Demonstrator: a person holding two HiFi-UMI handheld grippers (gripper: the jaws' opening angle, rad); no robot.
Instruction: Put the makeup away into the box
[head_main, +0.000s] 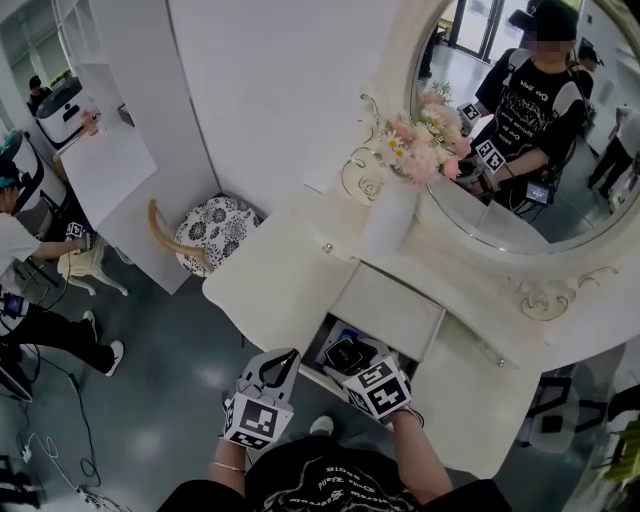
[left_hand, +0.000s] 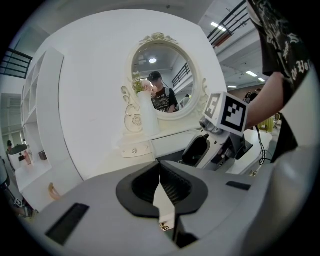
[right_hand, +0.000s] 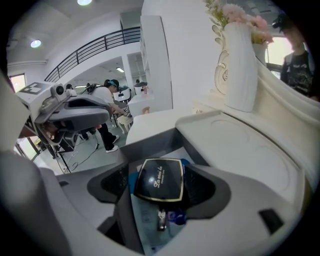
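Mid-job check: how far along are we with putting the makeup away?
Done: the drawer is open, with a blue item already inside. In hand: the right tongs grip a black compact over the drawer, while the left tongs are shut and empty. Left: release the compact. No other makeup shows on the vanity top.

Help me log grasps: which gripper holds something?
The right gripper: its fingers clamp a black, gold-trimmed square compact case; the left gripper is shut, empty.
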